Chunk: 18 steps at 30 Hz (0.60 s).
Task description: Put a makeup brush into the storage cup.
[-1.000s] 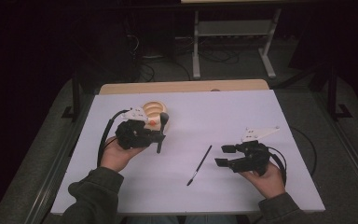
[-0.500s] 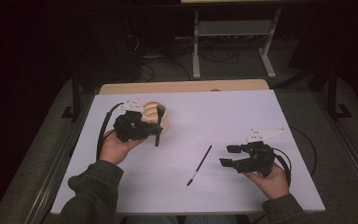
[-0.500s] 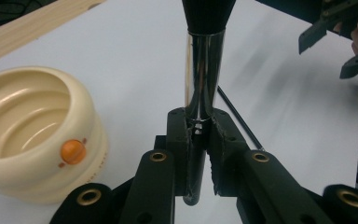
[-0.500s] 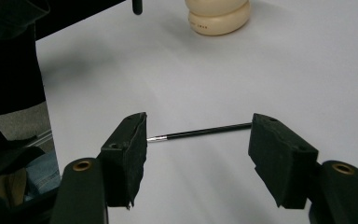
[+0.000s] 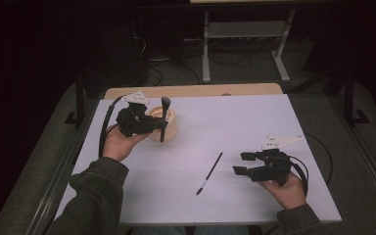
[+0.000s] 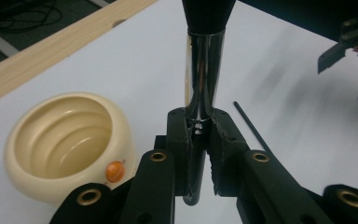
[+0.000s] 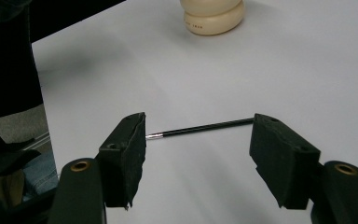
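While the left hand-held gripper (image 6: pixel 199 154) clamps a brush (image 6: pixel 204 70) beside the cream bowl (image 6: pixel 70 140), the right hand-held gripper (image 7: pixel 198 158) gapes near a thin, perhaps pencil-like stick (image 7: pixel 200 127).

Dim room around a brightly lit white table (image 5: pixel 254 122), soft shadows, glare and motion blur in the close views.

One cream bowl (image 5: pixel 169 125), one thick makeup brush (image 5: pixel 164 117), one thin black brush (image 5: pixel 209 173), and two grippers: left gripper (image 5: pixel 162 125), right gripper (image 5: pixel 241 163).

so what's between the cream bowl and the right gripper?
In the high view, the thin black brush lies on the white table between bowl and right gripper.
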Each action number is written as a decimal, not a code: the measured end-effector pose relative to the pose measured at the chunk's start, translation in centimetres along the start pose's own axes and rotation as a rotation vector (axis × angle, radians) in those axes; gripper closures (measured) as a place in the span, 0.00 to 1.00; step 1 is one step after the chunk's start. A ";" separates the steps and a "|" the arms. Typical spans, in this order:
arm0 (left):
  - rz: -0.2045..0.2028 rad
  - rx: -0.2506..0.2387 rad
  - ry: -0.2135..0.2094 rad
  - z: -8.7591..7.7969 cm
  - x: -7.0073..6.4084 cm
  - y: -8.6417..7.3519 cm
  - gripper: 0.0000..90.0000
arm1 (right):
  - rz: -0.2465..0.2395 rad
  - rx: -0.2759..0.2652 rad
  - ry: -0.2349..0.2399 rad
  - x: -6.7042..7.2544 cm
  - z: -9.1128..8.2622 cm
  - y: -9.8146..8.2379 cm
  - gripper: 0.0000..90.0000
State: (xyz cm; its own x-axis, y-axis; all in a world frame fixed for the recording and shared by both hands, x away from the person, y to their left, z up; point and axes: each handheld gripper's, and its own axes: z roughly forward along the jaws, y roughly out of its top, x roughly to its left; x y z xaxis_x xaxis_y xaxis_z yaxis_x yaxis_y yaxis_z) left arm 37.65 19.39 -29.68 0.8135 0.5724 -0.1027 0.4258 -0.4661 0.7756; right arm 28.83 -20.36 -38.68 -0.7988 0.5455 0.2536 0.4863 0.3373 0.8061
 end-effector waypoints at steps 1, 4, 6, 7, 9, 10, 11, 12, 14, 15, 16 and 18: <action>0.000 0.000 0.000 0.0 0.0 0.0 0.88 | 0.000 0.000 0.000 0.0 0.0 0.0 0.39; -0.006 -0.007 0.012 -0.3 0.7 0.6 0.88 | 0.003 -0.006 -0.009 -0.1 -0.2 0.0 0.38; -0.011 -0.013 0.019 -0.4 0.9 0.8 0.88 | 0.006 -0.008 -0.012 -0.2 -0.2 0.0 0.37; -0.015 -0.020 0.028 -0.4 1.3 1.1 0.88 | 0.004 -0.007 -0.016 -0.2 -0.2 0.0 0.37; -0.017 -0.025 0.030 -0.5 1.6 1.5 0.88 | 0.010 -0.004 -0.018 -0.3 -0.2 -0.1 0.37; -0.017 -0.025 0.030 -0.5 1.6 1.5 0.88 | 0.010 -0.004 -0.018 -0.3 -0.2 -0.1 0.37; -0.020 -0.021 0.031 -0.4 1.9 1.8 0.88 | 0.011 -0.006 -0.017 -0.4 -0.2 -0.1 0.37; -0.020 -0.021 0.031 -0.4 1.9 1.8 0.88 | 0.011 -0.006 -0.017 -0.4 -0.2 -0.1 0.37; -0.021 -0.021 0.035 -0.4 2.1 2.1 0.88 | 0.012 -0.006 -0.018 -0.4 -0.2 -0.1 0.37; -0.025 -0.019 0.035 -0.3 2.4 2.3 0.88 | 0.014 -0.008 -0.021 -0.5 -0.3 -0.2 0.37; -0.025 -0.019 0.035 -0.3 2.4 2.3 0.88 | 0.016 -0.010 -0.023 -0.5 -0.4 -0.2 0.37; -0.024 -0.017 0.036 -0.2 2.8 2.5 0.88 | 0.018 -0.010 -0.026 -0.5 -0.4 -0.2 0.37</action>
State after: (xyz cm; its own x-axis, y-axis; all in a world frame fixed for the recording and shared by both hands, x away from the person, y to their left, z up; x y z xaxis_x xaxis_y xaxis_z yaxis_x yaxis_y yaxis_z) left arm 40.93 19.93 -27.91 0.7881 0.6075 -0.0993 0.4381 -0.4402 0.7837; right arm 29.03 -21.04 -38.77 -0.7804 0.5712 0.2544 0.4968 0.3193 0.8070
